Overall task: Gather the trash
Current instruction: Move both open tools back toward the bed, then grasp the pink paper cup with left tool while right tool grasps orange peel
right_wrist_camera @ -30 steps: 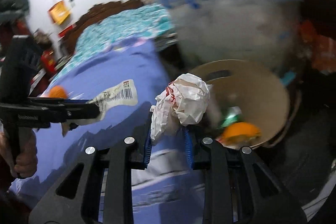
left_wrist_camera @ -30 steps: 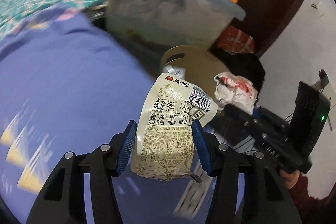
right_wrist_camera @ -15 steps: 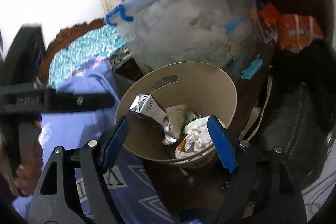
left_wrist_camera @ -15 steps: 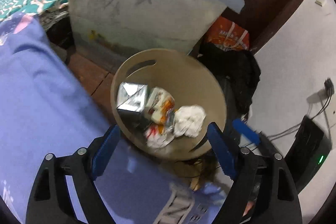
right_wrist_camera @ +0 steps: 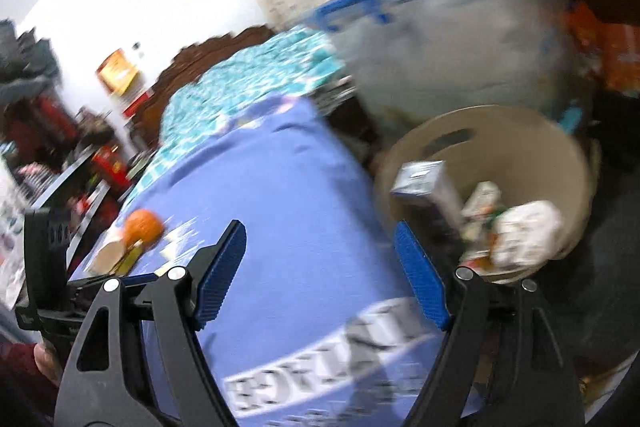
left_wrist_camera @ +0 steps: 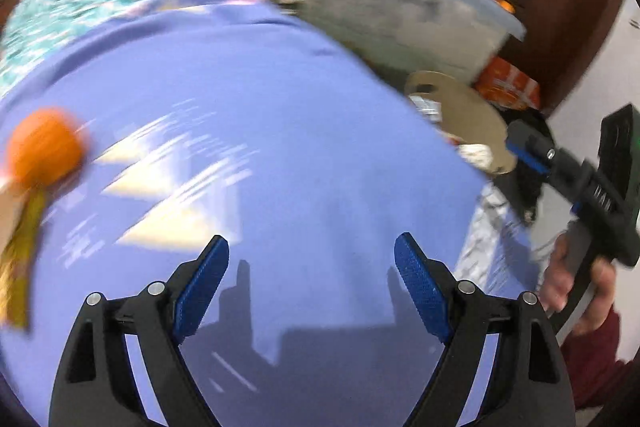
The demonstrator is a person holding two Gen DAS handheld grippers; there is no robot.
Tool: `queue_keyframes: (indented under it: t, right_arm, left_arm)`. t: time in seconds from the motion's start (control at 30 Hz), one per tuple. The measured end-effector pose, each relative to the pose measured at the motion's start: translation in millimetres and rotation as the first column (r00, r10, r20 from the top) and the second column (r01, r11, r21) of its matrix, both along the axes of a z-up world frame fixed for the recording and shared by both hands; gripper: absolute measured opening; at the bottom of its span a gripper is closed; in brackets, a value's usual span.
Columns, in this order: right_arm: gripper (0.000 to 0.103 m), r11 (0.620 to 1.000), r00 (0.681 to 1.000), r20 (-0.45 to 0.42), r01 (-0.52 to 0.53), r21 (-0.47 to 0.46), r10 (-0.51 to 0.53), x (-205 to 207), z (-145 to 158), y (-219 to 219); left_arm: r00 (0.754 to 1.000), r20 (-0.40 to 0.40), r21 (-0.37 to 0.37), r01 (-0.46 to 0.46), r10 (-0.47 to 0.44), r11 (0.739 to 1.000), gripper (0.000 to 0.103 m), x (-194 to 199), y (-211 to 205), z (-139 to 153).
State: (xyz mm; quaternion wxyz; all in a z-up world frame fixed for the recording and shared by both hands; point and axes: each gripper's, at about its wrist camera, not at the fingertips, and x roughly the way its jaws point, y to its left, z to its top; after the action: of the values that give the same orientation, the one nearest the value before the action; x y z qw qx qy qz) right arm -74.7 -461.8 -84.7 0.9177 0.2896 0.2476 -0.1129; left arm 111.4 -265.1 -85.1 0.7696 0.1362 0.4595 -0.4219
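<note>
Left tool (left_wrist_camera: 311, 281) open and empty over the purple bedspread (left_wrist_camera: 260, 115), right tool (right_wrist_camera: 320, 267) likewise; remaining trash, an orange peel (left_wrist_camera: 42, 147), lies far left of the left tool, the nearer one.

Purple bedsheet (left_wrist_camera: 280, 147) bearing orange ball (left_wrist_camera: 42, 147), wrapper (left_wrist_camera: 20, 267).

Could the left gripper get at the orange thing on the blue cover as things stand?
Probably yes: the left gripper is open and empty, and only bare blue cover lies between it and the orange thing.
</note>
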Motion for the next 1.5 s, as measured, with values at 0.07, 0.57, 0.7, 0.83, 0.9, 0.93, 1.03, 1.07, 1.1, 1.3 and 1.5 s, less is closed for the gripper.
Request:
queue_keyframes:
  t: [0.07,0.57,0.7,0.83,0.9,0.93,1.03,1.07,1.1,1.3,1.5]
  right_arm:
    - [0.077,0.998,0.998,0.0,-0.066,0.006,0.066,19,4,18]
    - [0.078,0.759,0.744,-0.228,-0.65,-0.031,0.628,329,43,229]
    - [0.078,0.691,0.655,-0.355,-0.722,-0.033,0.667,386,38,277]
    - [0.077,0.632,0.565,-0.459,-0.775,-0.01,0.686,408,18,302]
    - [0.077,0.609,0.553,-0.47,-0.792,-0.041,0.688,402,17,304]
    - [0.071,0.601,0.543,-0.469,-0.799,-0.031,0.697,398,17,302]
    - [0.05,0.576,0.502,-0.486,-0.817,0.004,0.715,382,12,294]
    - [0.05,0.561,0.492,-0.499,-0.828,-0.015,0.713,370,10,290]
    - [0.05,0.554,0.488,-0.496,-0.832,-0.017,0.718,361,8,288]
    - [0.051,0.587,0.534,-0.419,-0.809,-0.002,0.734,290,6,251]
    - [0.053,0.645,0.603,-0.305,-0.762,0.055,0.737,220,6,218]
  left_arm:
    - [0.998,0.012,0.005,-0.064,0.064,0.998,0.08,7,38,0]
    - [0.917,0.038,-0.083,-0.393,0.397,0.916,0.075,34,209,-9]
    - [0.919,0.013,-0.122,-0.389,0.394,0.913,0.075,35,214,-6]
    - [0.926,0.036,-0.143,-0.368,0.376,0.919,0.075,28,211,-1]
    - [0.929,0.05,-0.149,-0.357,0.367,0.922,0.075,24,211,1]
    - [0.929,0.053,-0.151,-0.354,0.365,0.923,0.075,24,209,1]
    - [0.929,0.059,-0.157,-0.352,0.365,0.923,0.075,22,208,2]
    - [0.928,0.056,-0.157,-0.355,0.367,0.922,0.075,24,207,2]
    - [0.927,0.054,-0.157,-0.358,0.37,0.92,0.075,25,208,1]
    - [0.92,0.002,-0.197,-0.384,0.392,0.902,0.076,31,221,0]
    - [0.912,-0.123,-0.253,-0.409,0.391,0.877,0.076,45,239,-6]
